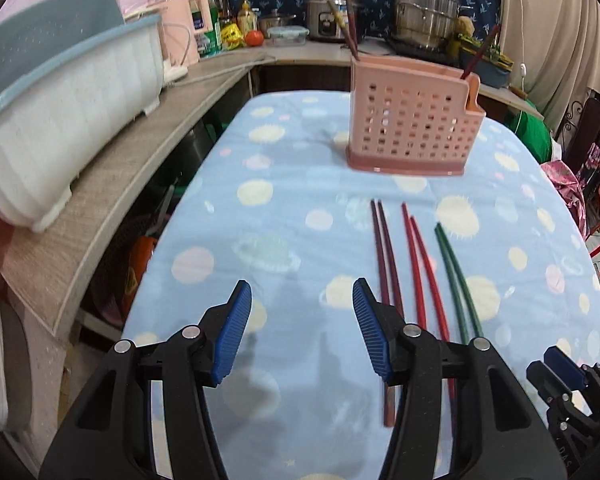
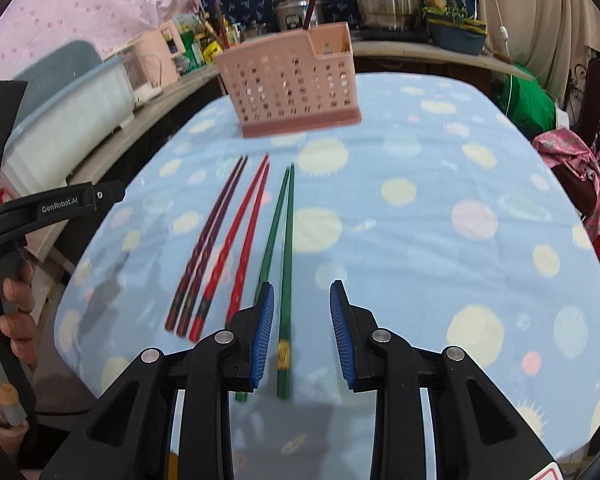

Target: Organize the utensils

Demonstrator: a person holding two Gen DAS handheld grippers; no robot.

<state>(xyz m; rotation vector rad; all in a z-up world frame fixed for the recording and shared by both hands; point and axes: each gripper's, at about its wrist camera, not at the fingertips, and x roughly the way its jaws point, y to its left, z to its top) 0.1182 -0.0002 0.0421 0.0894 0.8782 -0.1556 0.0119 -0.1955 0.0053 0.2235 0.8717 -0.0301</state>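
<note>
On a surface [image 1: 284, 208] covered by a pale blue cloth with pastel circles, six chopsticks lie in three pairs, side by side and roughly parallel, their tips pointing toward a pink perforated utensil holder [image 1: 412, 128] that stands upright farther back. From left to right the pairs are the dark purple chopsticks [image 2: 212, 236], the red chopsticks [image 2: 242, 240] and the green chopsticks [image 2: 280, 240]. At least two more dark sticks stand inside the holder, leaning out at its ends; their exact colour is hard to make out.

Near the bottom of the left wrist view, the left gripper [image 1: 302, 332] hangs over bare cloth just left of the purple pair, its blue-padded jaws standing apart with nothing between them. Its right finger hides the near ends of the purple and red pairs.

Seen from the right wrist camera, the right gripper [image 2: 302, 336] is above the thick ends of the green pair. Its jaws are released and narrower than the other's; one green chopstick lies in the gap below them, the other is partly behind the left pad, and neither pad presses on a stick. A person's hand [image 2: 14, 312] grips the left tool's handle at the picture's left edge.

Beyond the cloth, a counter [image 1: 112, 208] carries a white and blue dish rack [image 1: 60, 128], bottles, a rice cooker [image 1: 328, 16] and steel pots [image 1: 424, 8].
</note>
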